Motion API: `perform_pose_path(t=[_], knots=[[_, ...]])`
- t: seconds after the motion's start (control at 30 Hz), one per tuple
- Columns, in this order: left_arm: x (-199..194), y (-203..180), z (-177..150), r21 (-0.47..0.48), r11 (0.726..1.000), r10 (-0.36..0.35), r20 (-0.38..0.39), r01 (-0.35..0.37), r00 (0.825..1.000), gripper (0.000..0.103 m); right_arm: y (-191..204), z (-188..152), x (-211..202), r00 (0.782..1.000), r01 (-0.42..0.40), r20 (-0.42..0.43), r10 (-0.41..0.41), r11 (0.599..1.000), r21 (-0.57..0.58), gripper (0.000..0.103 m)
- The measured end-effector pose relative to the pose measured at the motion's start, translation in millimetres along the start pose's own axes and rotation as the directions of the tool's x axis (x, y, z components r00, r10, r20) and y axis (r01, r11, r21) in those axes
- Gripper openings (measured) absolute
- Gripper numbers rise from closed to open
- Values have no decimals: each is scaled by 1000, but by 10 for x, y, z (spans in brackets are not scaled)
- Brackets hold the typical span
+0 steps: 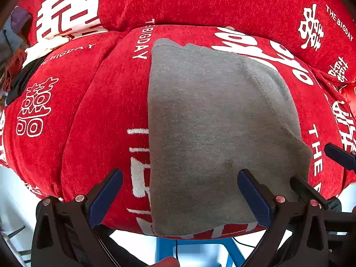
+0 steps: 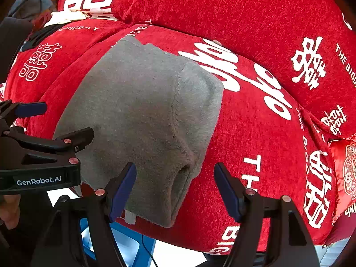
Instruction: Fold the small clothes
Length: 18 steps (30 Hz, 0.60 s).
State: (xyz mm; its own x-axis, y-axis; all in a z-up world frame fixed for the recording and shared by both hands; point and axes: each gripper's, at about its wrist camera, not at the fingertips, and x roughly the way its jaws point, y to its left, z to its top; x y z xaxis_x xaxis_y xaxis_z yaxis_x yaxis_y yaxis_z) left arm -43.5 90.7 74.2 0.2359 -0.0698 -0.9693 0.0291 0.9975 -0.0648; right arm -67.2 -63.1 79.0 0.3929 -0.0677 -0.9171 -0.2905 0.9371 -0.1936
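Note:
A grey knit garment (image 1: 211, 122) lies folded flat on a red sofa seat cushion (image 1: 100, 111). It also shows in the right wrist view (image 2: 138, 111), with a doubled layer along its right side and an open tube end near the front edge. My left gripper (image 1: 180, 182) is open, its blue-padded fingers hovering over the garment's near left part. My right gripper (image 2: 175, 182) is open over the garment's near right corner, holding nothing. The right gripper also shows at the right of the left wrist view (image 1: 318, 166), and the left gripper at the left of the right wrist view (image 2: 57, 122).
Red back cushions (image 1: 211, 2) with white lettering rise behind the seat. Crumpled clothes (image 1: 40, 46) lie at the far left of the sofa. A red embroidered pillow (image 2: 347, 173) sits at the right. A blue frame (image 1: 195, 251) and white floor lie below the seat's front edge.

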Motion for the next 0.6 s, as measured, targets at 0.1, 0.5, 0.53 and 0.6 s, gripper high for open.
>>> perform_pose_path(t=[0.1,0.5,0.53,0.6], knots=[[2,8,-6,-6,1000,-7,-1,7,1000,103,11,1,-4,1000,6,-1,-6,1000,-2,75],[-7,113,-39,-28,998,-52,5,52,999,103,102,11,-25,1000,29,-9,-29,999,-23,75],[-9,114,-44,-30,998,-55,6,55,998,103,111,14,-31,999,31,-8,-31,999,-24,75],[-14,134,-48,-36,997,-66,8,66,998,103,133,18,-44,999,35,-8,-35,999,-24,75]])
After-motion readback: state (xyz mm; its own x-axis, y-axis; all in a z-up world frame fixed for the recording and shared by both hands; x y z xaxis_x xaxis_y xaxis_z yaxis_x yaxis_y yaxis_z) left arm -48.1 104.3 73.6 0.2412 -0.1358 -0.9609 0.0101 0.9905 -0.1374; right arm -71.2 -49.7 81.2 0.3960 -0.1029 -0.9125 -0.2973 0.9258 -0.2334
